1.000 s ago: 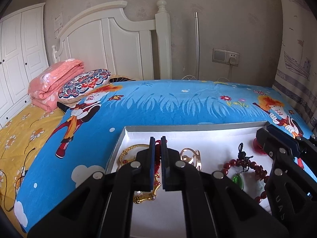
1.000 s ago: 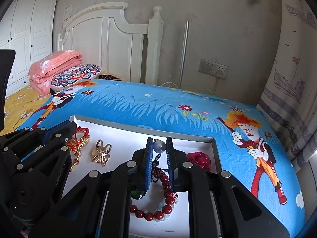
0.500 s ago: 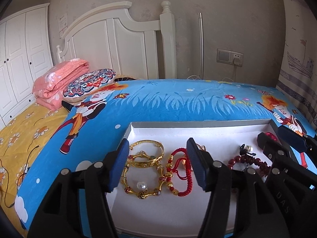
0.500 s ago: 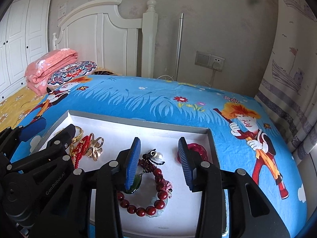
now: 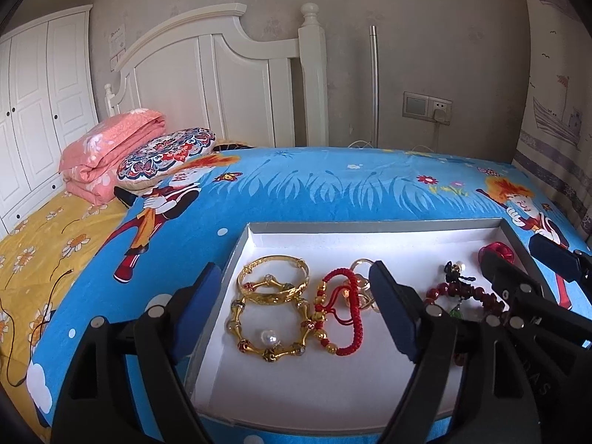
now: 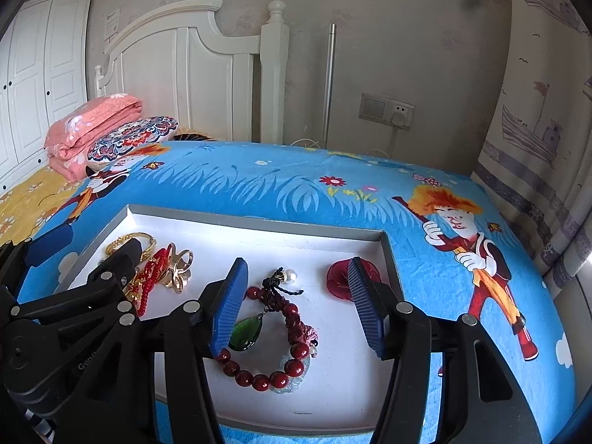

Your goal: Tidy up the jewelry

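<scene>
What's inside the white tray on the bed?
In the tray: gold bangle, gold beaded bracelet, red cord bracelet, gold ring, red bead bracelet, red flower. The left gripper partly hides the ring.

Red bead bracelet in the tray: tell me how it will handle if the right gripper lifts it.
The red bead bracelet looks strung on cord, so it would likely sag and drape, not hold its ring shape. Its green pendant and tassel would probably dangle and swing. The round glossy beads may slip between the right gripper pads.
</scene>
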Motion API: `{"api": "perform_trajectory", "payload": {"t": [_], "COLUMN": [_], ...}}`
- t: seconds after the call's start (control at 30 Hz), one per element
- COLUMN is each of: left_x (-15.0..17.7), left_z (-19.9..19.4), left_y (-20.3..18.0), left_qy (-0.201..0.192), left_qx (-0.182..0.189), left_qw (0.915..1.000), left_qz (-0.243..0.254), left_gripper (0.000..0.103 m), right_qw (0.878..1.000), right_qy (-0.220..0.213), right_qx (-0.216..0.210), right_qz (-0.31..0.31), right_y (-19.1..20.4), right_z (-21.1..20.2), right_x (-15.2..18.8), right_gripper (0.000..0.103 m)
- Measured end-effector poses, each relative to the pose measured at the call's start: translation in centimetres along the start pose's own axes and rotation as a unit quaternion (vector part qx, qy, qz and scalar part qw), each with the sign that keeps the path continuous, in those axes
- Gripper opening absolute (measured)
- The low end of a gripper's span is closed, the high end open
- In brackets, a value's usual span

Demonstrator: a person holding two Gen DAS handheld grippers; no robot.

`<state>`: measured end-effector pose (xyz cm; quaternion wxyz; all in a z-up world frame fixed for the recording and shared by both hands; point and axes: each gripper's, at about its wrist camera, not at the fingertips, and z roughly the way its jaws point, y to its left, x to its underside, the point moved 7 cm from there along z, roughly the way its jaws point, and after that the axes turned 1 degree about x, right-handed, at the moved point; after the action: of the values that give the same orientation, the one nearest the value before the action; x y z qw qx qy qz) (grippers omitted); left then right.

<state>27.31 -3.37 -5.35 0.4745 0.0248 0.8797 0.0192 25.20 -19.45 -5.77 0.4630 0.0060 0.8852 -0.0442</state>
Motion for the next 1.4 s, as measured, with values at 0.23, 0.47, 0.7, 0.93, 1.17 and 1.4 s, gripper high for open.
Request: {"api": "perform_trajectory", "payload": {"t": [0.23,0.47,0.7,0.93,1.17,1.4], "left_x": [0.2,0.8,1.5,1.9,2.5,2.7], "left_z": [-0.6,-3.0,-6.8,-9.1,-10.0,-10.1], "left_y": [0.6,0.3,0.9,2.0,1.5,1.4], "left_qy": [-0.004,-0.016,-0.034,-0.023,-0.023,-0.021], "left_qx": [0.012,0.021,0.022,0.017,0.023,0.026], "left_qw": [0.9999,0.9991,0.999,0.9995,0.9994,0.9994], "left_qz": [0.002,0.032,0.021,0.009,0.015,0.011], "left_gripper": [0.097,0.098,0.098,0.098,0.098,0.098], "right_qw": [1.0,1.0,1.0,1.0,1.0,1.0], "right_qy": [-0.003,-0.014,-0.008,0.02,0.004,-0.003], "right_qx": [0.011,0.017,0.008,0.008,0.002,0.002], "right_qz": [0.018,0.013,0.008,0.005,0.005,0.008], "right_y": [-1.3,-1.9,-2.0,-2.3,-2.1,-2.1], "right_z": [-1.3,-3.9,-6.9,-8.0,-8.9,-9.1], "right_x": [0.1,0.7,1.7,2.8,2.6,2.8], "right_gripper": [0.075,0.084,0.084,0.084,0.084,0.084]}}
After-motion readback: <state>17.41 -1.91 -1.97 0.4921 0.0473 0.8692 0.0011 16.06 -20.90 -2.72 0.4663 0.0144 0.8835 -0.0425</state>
